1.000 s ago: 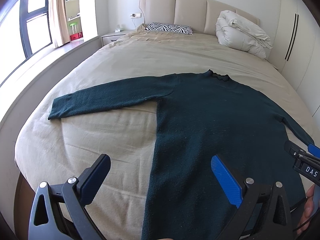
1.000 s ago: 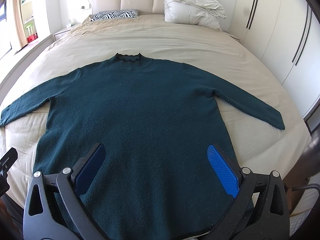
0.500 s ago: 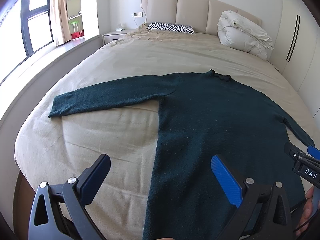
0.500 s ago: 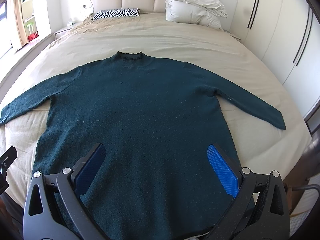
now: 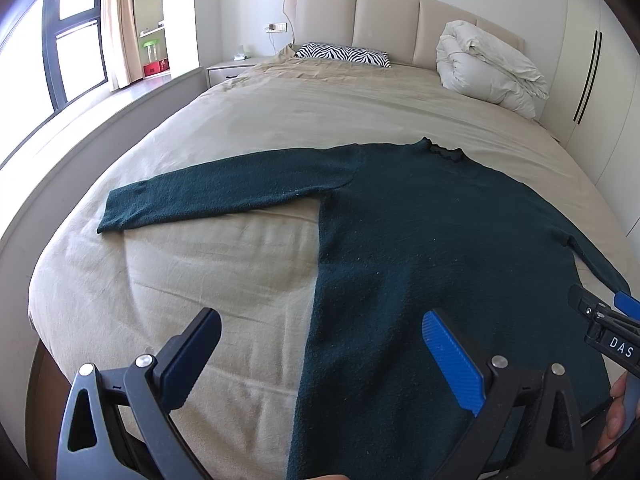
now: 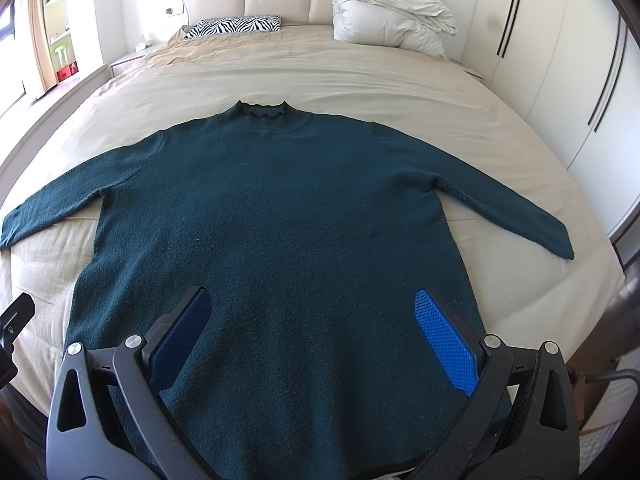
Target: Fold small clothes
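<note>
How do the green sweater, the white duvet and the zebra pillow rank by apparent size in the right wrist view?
1. green sweater, by far the largest.
2. white duvet.
3. zebra pillow, smallest.
Duvet and pillow both lie far away at the headboard, so their order seems reliable; the sweater is nearer, which exaggerates it.

The sweater (image 6: 280, 216) is dark teal, one plain colour, with a darker trim at the collar. The bed (image 6: 360, 80) has a beige cover — plain, without pattern. At the head edge of the bed lies a pillow (image 6: 234, 26) in black-and-white zebra stripes and a white duvet (image 6: 392, 20). Both claws are black with blue pads — left claw (image 5: 322, 354), right claw (image 6: 312, 336).
</note>
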A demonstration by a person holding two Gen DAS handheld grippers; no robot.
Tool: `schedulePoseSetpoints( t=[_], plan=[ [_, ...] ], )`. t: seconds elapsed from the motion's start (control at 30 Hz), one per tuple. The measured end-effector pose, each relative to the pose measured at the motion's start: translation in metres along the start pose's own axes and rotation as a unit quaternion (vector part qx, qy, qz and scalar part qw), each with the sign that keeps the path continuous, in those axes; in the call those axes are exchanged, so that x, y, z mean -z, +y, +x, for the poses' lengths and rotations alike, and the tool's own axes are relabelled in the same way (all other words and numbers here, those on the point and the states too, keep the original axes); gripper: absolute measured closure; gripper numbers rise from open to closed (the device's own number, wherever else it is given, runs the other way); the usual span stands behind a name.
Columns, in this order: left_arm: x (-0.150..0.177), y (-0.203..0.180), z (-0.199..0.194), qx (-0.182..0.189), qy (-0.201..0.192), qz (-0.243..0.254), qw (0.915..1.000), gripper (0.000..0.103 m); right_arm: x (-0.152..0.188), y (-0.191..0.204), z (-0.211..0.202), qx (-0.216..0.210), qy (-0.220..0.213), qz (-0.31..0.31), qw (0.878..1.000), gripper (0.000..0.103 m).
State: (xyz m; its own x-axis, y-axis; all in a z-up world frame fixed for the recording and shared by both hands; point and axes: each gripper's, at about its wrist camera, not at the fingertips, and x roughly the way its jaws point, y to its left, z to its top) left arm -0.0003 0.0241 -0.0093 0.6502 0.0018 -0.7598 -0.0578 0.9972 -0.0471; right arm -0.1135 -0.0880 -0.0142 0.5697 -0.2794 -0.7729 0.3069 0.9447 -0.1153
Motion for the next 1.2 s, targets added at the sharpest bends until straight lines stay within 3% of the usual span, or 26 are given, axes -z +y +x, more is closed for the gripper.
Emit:
schedulePoseSetpoints(
  t=[1.2],
  plan=[
    [0.0,-0.01,0.01,0.012,0.009,0.009,0.9998,0.0,0.0,0.0,0.01,-0.007,0.008,0.0,1.0,0.0]
  ],
)
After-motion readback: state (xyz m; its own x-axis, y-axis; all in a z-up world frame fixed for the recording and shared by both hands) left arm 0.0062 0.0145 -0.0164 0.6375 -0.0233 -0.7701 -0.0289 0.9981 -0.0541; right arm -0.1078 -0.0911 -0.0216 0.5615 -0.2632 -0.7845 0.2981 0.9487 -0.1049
